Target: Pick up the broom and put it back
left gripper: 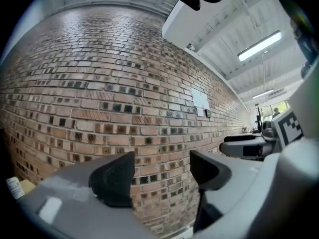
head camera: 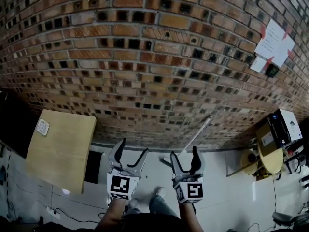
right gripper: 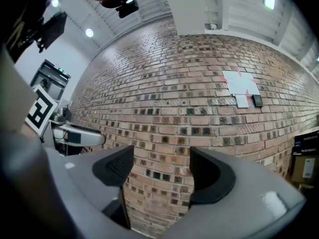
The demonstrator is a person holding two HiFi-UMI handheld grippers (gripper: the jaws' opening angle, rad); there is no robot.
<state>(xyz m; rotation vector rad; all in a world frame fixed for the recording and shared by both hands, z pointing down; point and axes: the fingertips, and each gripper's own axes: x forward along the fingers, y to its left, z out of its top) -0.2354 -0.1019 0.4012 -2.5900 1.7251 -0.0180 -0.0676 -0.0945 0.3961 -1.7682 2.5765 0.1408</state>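
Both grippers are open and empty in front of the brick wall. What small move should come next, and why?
Probably bring the right gripper forward until the handle of the broom stands between its jaws. The broom leans on the brick wall just beyond this gripper, nearer to it than to the left one, and its jaws stand apart with nothing in them.

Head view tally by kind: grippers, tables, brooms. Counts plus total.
Grey two-jaw grippers: 2 (left gripper, right gripper)
Tables: 2 (light wooden rectangular table, round yellow table)
Pale long-handled broom: 1
Total: 5
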